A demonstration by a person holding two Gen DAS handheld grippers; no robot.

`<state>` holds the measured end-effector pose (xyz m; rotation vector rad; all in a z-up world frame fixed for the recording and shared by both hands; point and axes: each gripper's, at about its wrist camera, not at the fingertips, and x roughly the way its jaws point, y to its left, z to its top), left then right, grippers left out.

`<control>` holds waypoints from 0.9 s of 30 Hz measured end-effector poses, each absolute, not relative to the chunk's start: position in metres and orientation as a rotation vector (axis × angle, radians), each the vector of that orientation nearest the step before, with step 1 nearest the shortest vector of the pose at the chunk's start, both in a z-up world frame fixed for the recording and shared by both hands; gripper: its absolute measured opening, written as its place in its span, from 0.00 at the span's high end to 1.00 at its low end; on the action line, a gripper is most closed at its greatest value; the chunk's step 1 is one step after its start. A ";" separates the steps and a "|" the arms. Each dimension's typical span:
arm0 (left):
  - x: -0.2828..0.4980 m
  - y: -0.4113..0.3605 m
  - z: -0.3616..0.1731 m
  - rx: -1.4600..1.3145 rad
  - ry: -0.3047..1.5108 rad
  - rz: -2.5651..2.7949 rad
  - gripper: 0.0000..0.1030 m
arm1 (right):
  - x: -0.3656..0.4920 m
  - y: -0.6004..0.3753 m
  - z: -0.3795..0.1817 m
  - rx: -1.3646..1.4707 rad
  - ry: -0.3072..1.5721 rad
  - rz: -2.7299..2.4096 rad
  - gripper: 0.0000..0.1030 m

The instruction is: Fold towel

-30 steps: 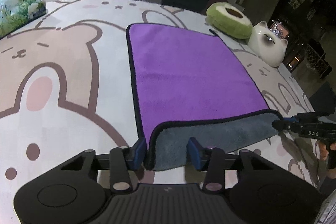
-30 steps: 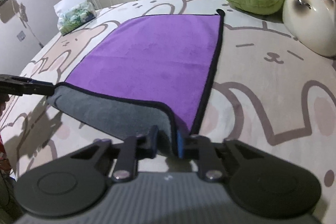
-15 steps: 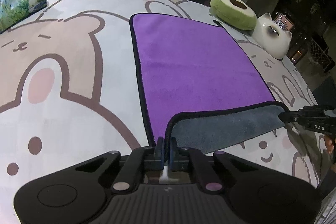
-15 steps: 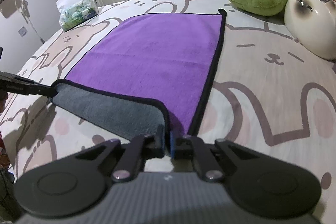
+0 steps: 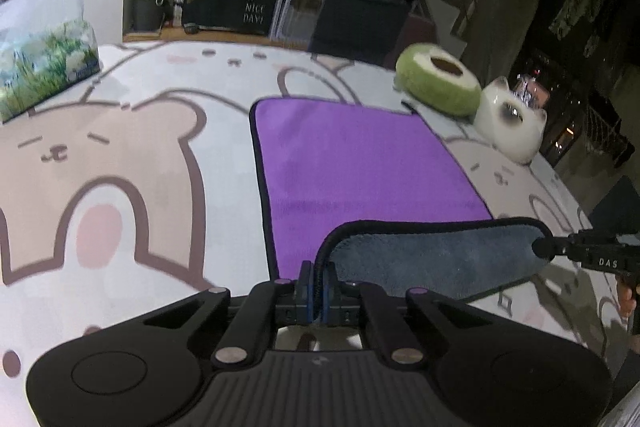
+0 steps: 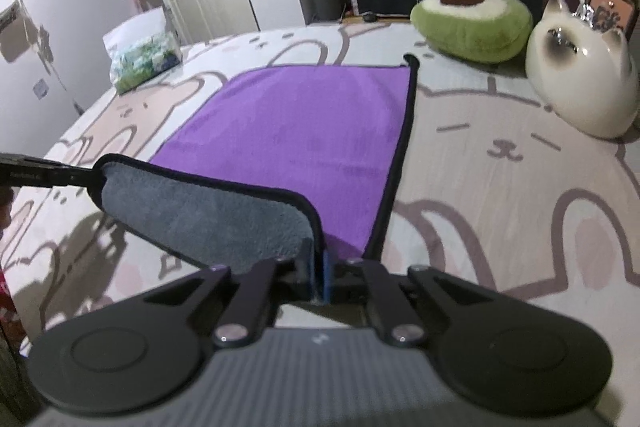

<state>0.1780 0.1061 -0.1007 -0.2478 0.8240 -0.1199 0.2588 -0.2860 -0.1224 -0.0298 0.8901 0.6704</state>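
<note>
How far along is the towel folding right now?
Done: the left gripper and right gripper are each shut on a near corner of the towel.
In hand: the near edge is lifted and turned over, showing its grey underside.
Left: most of the purple face lies flat on the table; the held edge has not reached the far edge, so no fold is complete.

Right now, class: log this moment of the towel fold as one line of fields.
step: first fold | left gripper: shut on towel corner | right gripper: shut on other near corner | near edge: lifted, grey underside showing | far edge: flat
</note>
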 end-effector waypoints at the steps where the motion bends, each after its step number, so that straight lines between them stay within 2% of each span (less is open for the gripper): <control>1: 0.179 0.106 -0.098 -0.249 0.816 -0.119 0.96 | 0.260 -0.286 -0.120 -0.028 0.886 0.669 0.96; 9: 0.193 0.110 -0.078 -0.266 0.757 -0.103 0.96 | 0.275 -0.287 -0.096 0.056 0.849 0.653 0.96; 27: 0.263 0.124 -0.056 -0.226 0.699 -0.100 0.96 | 0.346 -0.264 -0.063 0.049 0.768 0.620 0.96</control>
